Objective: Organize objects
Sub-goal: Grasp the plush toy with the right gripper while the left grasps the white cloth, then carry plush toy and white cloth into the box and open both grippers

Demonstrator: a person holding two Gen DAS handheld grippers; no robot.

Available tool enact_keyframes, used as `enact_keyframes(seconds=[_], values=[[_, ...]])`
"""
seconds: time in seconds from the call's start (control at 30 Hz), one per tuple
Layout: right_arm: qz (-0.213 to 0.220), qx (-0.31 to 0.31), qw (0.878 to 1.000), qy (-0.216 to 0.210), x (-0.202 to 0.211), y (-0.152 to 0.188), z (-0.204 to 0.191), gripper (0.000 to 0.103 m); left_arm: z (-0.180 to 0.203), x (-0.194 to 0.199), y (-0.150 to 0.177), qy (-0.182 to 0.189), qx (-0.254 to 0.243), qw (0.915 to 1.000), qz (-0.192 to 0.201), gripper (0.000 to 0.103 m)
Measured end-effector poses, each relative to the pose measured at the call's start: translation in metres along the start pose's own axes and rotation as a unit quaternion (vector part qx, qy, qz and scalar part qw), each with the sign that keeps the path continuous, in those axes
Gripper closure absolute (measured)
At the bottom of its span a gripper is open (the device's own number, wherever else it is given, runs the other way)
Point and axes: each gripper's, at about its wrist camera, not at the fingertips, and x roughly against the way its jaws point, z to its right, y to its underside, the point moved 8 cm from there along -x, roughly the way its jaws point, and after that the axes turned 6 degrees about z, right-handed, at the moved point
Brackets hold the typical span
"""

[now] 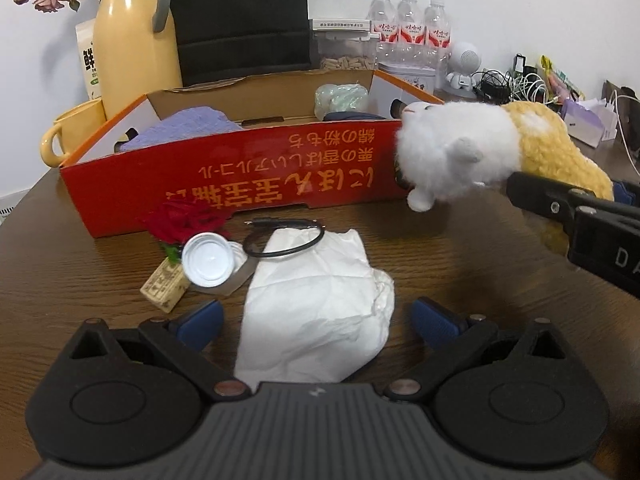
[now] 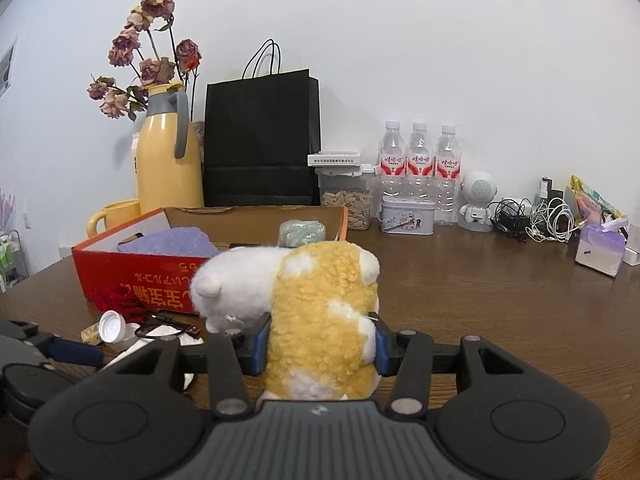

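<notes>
My right gripper (image 2: 318, 346) is shut on a white and yellow plush toy (image 2: 316, 308), its blue pads pressed into the yellow body. The plush toy (image 1: 472, 152) hangs above the table beside the right end of the red cardboard box (image 1: 240, 184). My left gripper (image 1: 316, 318) stands open low over a crumpled white tissue (image 1: 316, 304) that lies between its blue fingertips (image 1: 200, 322). Left of the tissue lie a white bottle cap (image 1: 208, 260), a black cable loop (image 1: 284, 240), a red fabric rose (image 1: 184, 222) and a small beige block (image 1: 164, 290).
The red box (image 2: 136, 280) holds a purple cloth (image 1: 184, 128) and a pale green bundle (image 1: 340, 98). Behind it stand a yellow thermos (image 1: 136, 48), a yellow mug (image 1: 74, 132), a black paper bag (image 2: 260, 140), three water bottles (image 2: 420, 168), a tin (image 2: 407, 215), a white robot figure (image 2: 478, 200) and tangled cables (image 2: 532, 220).
</notes>
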Motion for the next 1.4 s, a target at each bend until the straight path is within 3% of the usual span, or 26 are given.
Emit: enact_keyframes(seconds=[0.1,0.13,0.2,0.4,0.7,1.03,1.4], values=[[0.003,-0.001,1.0,-0.003,0.001,0.0,0.0,0.056,0.0,0.0,0.001,0.002,0.001,1.0,0.003,0.002],[0.003,-0.001,1.0,-0.004,0.001,-0.001,0.0,0.056,0.0,0.001,0.001,0.006,0.001,1.0,0.005,0.005],[0.004,-0.002,1.0,-0.005,0.001,-0.001,0.0,0.056,0.002,0.004,-0.001,0.01,-0.003,0.9999,0.013,0.024],[0.004,-0.003,1.0,-0.005,0.001,-0.001,0.0,0.056,0.008,0.013,0.002,0.024,-0.011,0.9994,0.022,0.036],[0.007,-0.006,1.0,-0.002,0.002,-0.002,0.001,0.056,0.011,0.031,0.01,0.05,-0.003,0.9985,0.022,0.038],[0.016,0.003,1.0,0.005,0.003,-0.003,0.0,0.056,-0.002,0.055,0.001,0.059,0.005,0.9971,0.049,0.038],[0.034,0.019,0.999,-0.005,0.005,-0.029,-0.013,0.056,-0.029,0.081,-0.039,0.046,0.018,0.9926,0.111,0.038]])
